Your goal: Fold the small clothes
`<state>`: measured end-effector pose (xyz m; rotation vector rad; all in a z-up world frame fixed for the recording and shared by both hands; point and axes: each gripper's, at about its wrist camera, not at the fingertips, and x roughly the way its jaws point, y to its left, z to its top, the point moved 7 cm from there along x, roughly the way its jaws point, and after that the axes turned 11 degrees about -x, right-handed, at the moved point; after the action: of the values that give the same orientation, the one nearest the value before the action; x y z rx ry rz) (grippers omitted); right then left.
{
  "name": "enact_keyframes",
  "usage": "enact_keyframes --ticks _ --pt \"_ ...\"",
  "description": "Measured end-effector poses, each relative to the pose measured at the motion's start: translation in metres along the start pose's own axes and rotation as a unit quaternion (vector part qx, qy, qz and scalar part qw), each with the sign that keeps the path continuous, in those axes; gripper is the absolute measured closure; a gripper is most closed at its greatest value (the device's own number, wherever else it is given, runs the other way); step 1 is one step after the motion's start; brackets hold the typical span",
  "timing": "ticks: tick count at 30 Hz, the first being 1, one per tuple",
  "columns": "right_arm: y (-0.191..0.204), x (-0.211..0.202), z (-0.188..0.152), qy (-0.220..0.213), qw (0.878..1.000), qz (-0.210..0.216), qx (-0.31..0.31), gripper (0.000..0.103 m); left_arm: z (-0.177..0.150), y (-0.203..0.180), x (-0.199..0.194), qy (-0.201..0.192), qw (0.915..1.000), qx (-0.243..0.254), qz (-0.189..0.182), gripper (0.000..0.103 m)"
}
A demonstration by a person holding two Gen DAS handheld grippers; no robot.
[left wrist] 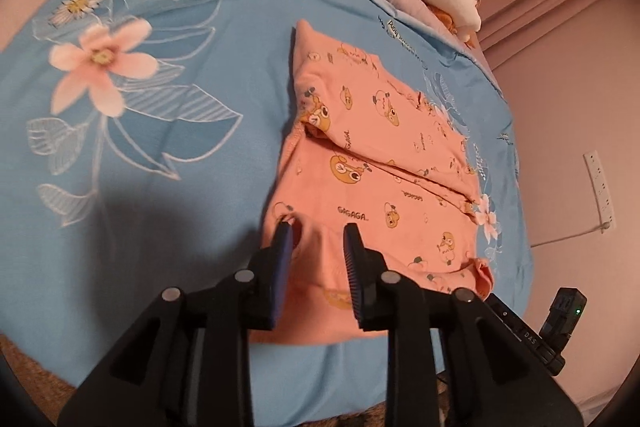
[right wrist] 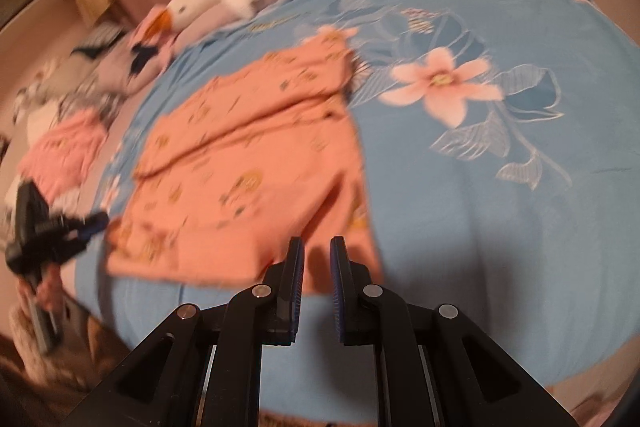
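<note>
Peach printed garment partly folded on the blue floral bedcover; both grippers unloaded.

I see a small peach-orange garment with cartoon animal figures and "GAGAGA" lettering, lying flat with one panel folded diagonally across its middle and a hemmed edge along its left side. My left gripper stands with jaws apart, tips over the garment's near edge; the left pad sits at a small pucker in the cloth, but I cannot tell whether it touches. The garment extends ahead and to the right of this tool. My right gripper shows a narrow gap between its pads, nothing between them; the garment lies ahead and to its left, near corner just before the tips. This view is motion-blurred.
</note>
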<state>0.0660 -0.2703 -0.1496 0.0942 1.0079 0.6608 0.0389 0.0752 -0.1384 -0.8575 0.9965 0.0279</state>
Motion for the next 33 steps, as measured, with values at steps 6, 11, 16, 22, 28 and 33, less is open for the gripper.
enact_keyframes --ticks 6,11,16,22,28,33 --pt "0.03 0.027 -0.003 0.032 0.998 0.038 -0.045 0.091 -0.005 0.012 -0.002 -0.008 0.9991 0.012 0.038 0.078" --pt "0.042 0.053 0.02 0.03 0.997 0.054 -0.049 0.091 -0.008 0.014 -0.003 -0.004 0.9989 0.017 0.043 0.078" --pt "0.032 0.065 0.051 -0.001 0.999 0.04 -0.025 0.091 -0.017 0.011 -0.001 0.008 0.9979 0.037 0.052 0.078" --pt "0.01 0.052 0.064 -0.007 1.0 0.025 -0.014 0.091 -0.025 0.008 0.005 0.025 0.9962 0.058 0.06 0.079" --pt "-0.023 0.034 0.068 -0.005 1.0 -0.003 -0.012 0.05 -0.038 -0.014 0.012 0.055 0.9958 0.073 0.011 0.08" --pt "-0.02 0.045 0.06 0.014 0.998 0.054 -0.006 0.05 -0.049 -0.029 0.039 0.097 0.9915 0.086 -0.011 0.08"
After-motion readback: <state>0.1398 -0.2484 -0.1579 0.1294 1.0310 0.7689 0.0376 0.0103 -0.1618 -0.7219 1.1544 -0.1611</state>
